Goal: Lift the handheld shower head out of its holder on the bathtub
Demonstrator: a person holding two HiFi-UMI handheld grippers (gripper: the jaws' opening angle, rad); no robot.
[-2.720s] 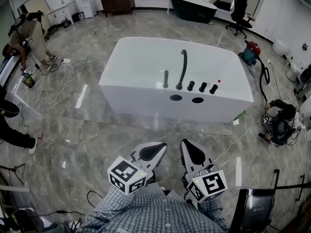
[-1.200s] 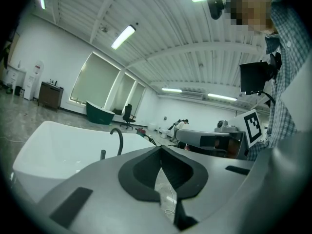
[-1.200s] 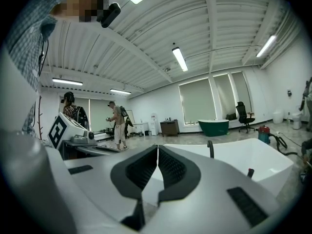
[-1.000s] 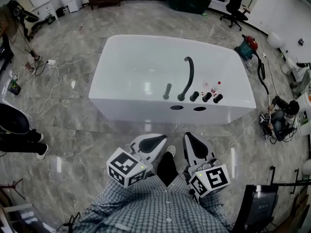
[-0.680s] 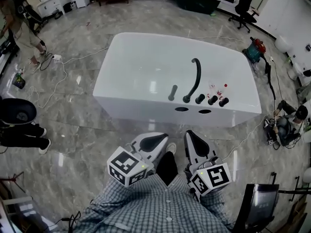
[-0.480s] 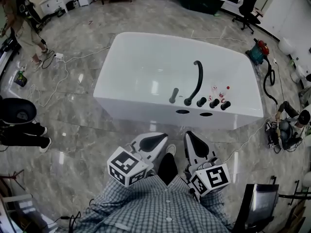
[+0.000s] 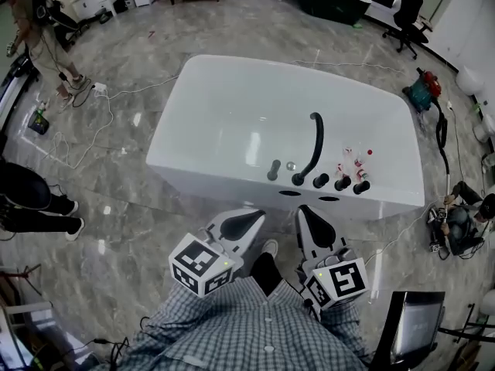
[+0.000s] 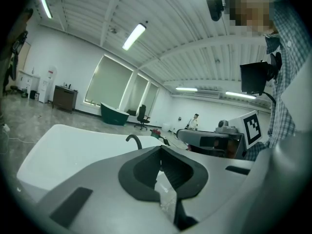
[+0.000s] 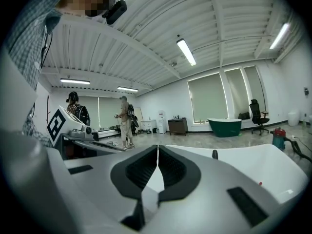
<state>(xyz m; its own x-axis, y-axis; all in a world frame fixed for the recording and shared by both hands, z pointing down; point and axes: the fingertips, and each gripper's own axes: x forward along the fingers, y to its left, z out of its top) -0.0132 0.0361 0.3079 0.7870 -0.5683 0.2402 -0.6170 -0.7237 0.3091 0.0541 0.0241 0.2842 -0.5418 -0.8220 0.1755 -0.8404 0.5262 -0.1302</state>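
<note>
The left claw [image 8: 161,152] is closed with nothing between its pads. The right claw [image 9: 157,150], just beside it, is closed and empty too. Ahead of both tips and apart from them is the white bathtub [image 7: 232,107]. The handheld shower head [image 7: 274,170] stands upright on its near rim, ahead of the left claw. The curved spout [image 7: 313,145] and knobs [image 7: 340,182] are ahead of the right.
</note>
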